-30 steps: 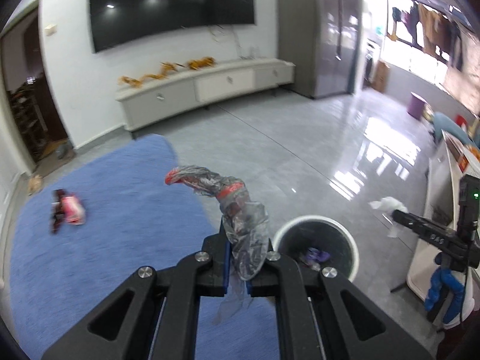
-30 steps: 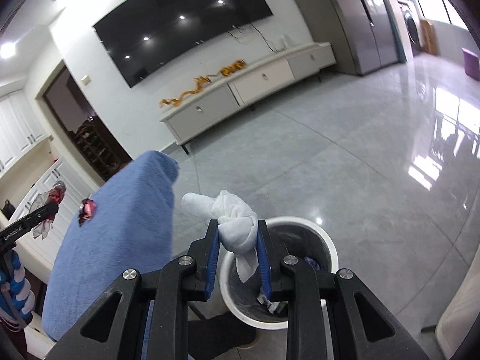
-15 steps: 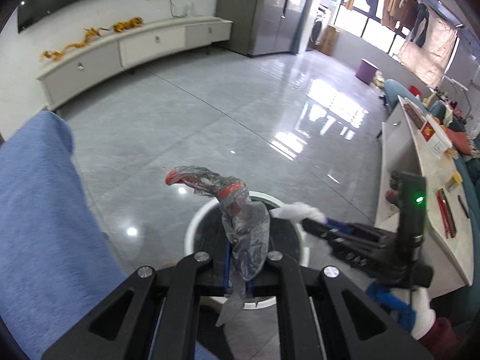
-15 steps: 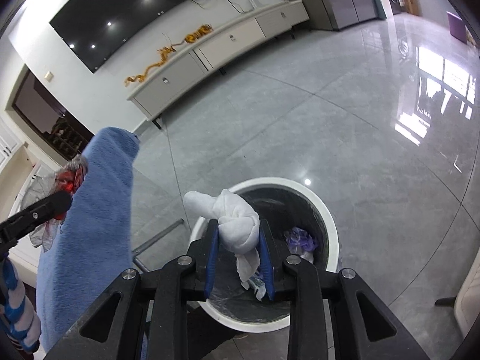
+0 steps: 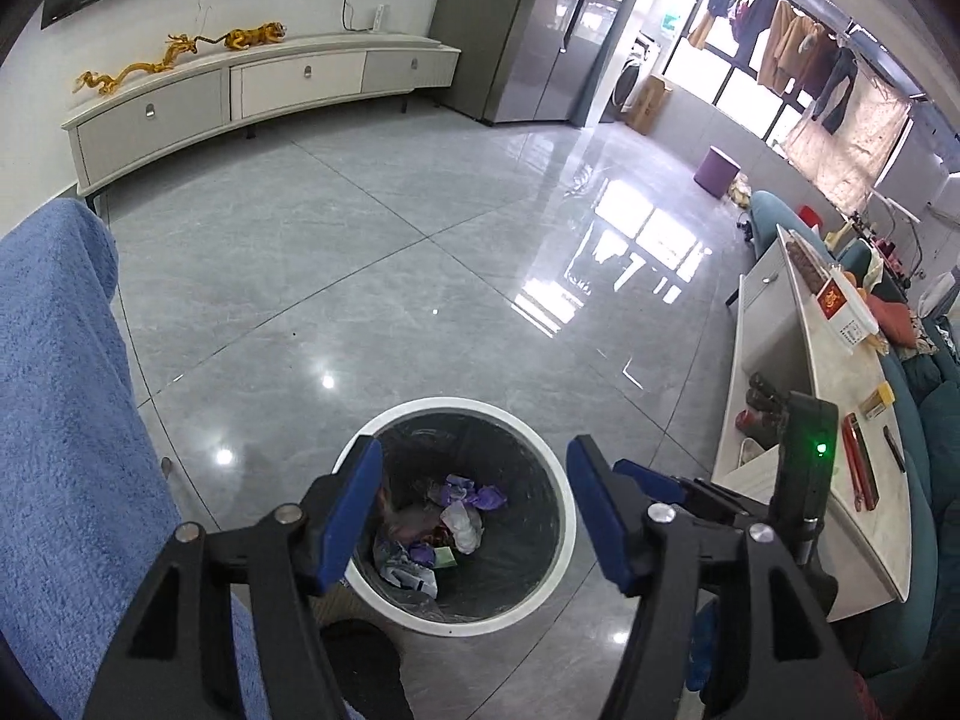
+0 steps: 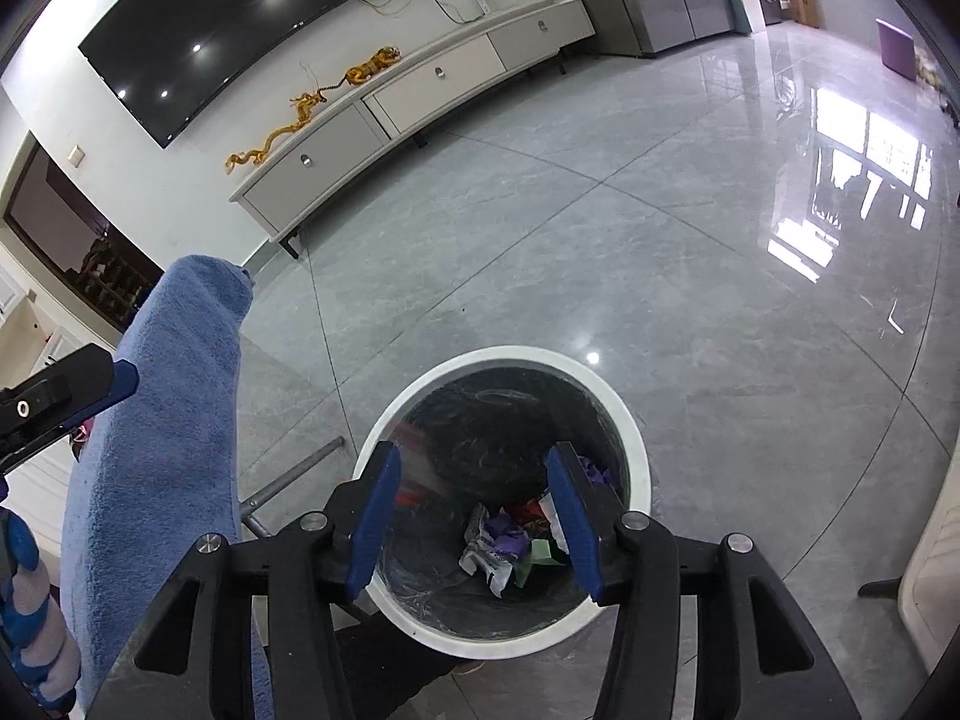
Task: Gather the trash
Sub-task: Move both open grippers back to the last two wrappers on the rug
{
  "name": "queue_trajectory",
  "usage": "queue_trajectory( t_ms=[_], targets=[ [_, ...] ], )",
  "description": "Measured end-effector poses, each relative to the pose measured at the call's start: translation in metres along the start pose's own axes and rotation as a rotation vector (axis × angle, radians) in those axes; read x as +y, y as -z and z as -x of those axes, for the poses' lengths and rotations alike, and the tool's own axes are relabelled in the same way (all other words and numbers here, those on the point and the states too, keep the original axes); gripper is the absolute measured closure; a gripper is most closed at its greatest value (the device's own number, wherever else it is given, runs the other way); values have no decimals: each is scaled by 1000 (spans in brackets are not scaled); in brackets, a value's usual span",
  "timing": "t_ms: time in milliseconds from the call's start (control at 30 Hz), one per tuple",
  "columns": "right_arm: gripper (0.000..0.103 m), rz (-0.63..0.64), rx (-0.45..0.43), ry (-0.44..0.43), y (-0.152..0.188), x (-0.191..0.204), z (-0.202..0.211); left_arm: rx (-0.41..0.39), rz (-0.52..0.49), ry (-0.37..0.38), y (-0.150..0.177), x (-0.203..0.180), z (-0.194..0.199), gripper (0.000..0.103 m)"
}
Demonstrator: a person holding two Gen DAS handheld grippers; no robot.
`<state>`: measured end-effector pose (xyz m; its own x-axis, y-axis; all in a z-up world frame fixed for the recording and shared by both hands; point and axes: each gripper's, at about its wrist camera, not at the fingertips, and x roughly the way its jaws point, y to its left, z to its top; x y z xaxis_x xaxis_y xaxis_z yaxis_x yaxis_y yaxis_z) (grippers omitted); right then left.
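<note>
Both loads dropped: the plastic wrapper and white tissue are gone from the jaws since a second ago.

The trash (image 5: pixel 447 525) lies heaped at the bottom of the bin (image 5: pixel 558 468), straight below both grippers. The left gripper (image 5: pixel 474 516) and right gripper (image 6: pixel 474 519) hang over the bin's mouth, jaws spread wide and empty; a blue towel (image 5: pixel 66 420) lies left of the bin.

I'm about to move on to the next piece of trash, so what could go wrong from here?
Both the left gripper and right gripper hang open right over the trash bin; swinging away low could clip its rim and tip it. The blue towel hangs close on the left and might snag.
</note>
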<state>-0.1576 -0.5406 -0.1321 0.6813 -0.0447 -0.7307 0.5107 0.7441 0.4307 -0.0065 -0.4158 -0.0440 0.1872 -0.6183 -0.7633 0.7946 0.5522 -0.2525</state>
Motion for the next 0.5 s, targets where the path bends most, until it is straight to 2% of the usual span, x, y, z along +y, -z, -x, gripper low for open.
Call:
queue_trajectory(
  t_ms=[300, 400, 500],
  targets=[
    [54, 31, -66, 9, -7, 17, 46, -105, 0, -35, 2, -5, 60, 41],
    [54, 68, -118, 15, -12, 35, 74, -153, -6, -49, 8, -4, 87, 41],
    [47, 98, -188, 10, -16, 52, 106, -166, -7, -71, 16, 1, 110, 41]
  ],
)
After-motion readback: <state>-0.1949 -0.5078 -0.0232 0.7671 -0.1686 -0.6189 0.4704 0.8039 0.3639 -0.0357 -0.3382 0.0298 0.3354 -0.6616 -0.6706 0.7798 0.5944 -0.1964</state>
